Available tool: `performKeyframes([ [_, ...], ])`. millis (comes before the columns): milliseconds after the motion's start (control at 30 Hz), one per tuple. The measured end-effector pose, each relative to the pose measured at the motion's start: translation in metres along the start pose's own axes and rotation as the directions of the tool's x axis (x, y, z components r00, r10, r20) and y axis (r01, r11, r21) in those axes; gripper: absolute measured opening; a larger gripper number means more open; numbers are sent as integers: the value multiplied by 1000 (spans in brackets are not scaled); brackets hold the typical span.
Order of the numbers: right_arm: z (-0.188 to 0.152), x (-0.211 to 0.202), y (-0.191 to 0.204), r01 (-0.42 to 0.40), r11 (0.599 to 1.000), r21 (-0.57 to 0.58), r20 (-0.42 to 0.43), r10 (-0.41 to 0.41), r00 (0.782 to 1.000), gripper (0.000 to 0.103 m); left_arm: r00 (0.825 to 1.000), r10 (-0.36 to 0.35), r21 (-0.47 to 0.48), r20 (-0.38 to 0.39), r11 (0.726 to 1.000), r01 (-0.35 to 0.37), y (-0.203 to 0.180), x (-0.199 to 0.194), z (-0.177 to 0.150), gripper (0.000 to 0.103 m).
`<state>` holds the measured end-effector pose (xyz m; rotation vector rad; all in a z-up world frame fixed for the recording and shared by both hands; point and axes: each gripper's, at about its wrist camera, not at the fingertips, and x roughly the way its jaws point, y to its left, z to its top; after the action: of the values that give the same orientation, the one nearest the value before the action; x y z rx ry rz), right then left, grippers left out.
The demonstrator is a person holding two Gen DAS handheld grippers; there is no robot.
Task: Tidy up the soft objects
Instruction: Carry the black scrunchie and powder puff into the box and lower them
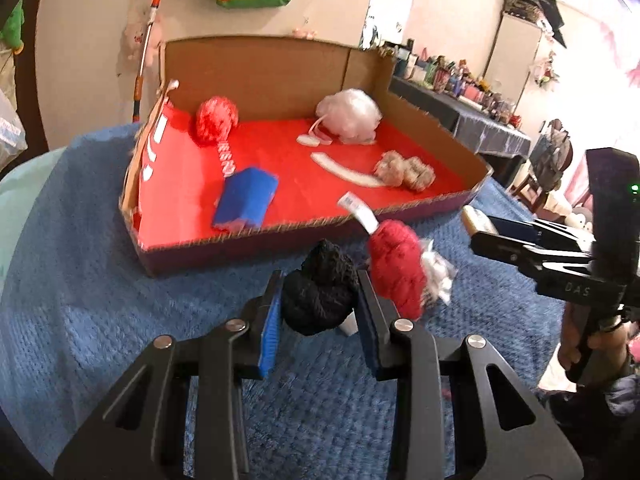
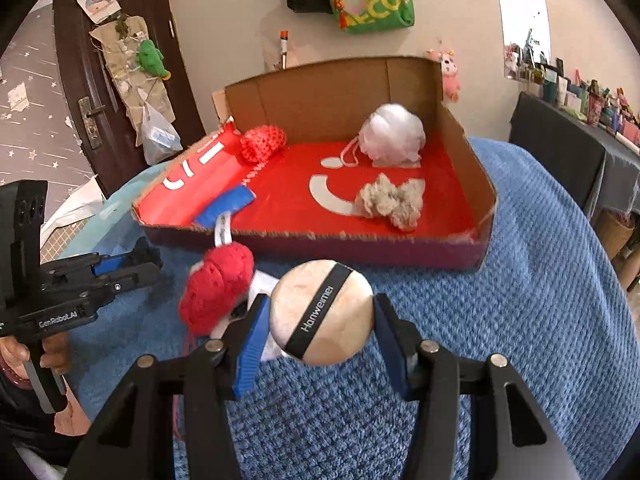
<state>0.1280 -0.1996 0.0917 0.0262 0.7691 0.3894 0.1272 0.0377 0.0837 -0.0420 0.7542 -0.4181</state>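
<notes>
While the left gripper [image 1: 320, 300] clamps a black pouf [image 1: 318, 290] and the right gripper [image 2: 318, 320] a round puff [image 2: 322, 312], the box [image 1: 240, 240] lies just ahead; neither is clearly nearer.

"Hanwemei" on the black band [image 2: 320, 312] across the round cream puff [image 2: 322, 314] | "GenRobot.AI" on the left gripper [image 2: 154, 264] body | "DAS" on the right gripper [image 1: 476, 222] body | "MEG", "ECO" partly readable on the green bag [image 2: 378, 2] hanging on the far wall
</notes>
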Motion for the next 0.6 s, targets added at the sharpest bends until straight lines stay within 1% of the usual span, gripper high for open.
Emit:
performKeyframes([
  [133, 18, -2, 4, -8, 999, -34, 30, 9, 1000, 55, 1000, -14, 34, 25, 999, 13, -7, -2, 17, 32],
  [233, 36, 2, 8, -20, 997, -71, 46, 23, 999, 55, 999, -39, 64, 33, 997, 36, -10, 4, 34, 32],
  [300, 47, 9, 10, -24, 994, -105, 49, 30, 998, 55, 998, -51, 89, 24, 995, 49, -12, 13, 45, 32],
  [367, 57, 19, 13, -36, 989, -142, 41, 42, 998, 55, 999, -48, 113, 0, 992, 48, -11, 26, 57, 32],
  [467, 69, 41, 14, -46, 979, -197, 2, 48, 999, 55, 999, -42, 134, -28, 990, 45, -8, 43, 72, 32],
  [533, 74, 54, 12, -52, 975, -214, -20, 49, 999, 55, 999, -25, 144, -47, 989, 31, -5, 55, 79, 32],
  [600, 80, 67, 9, -62, 974, -218, -51, 52, 997, 55, 998, -22, 157, -67, 987, 32, -5, 66, 85, 32],
])
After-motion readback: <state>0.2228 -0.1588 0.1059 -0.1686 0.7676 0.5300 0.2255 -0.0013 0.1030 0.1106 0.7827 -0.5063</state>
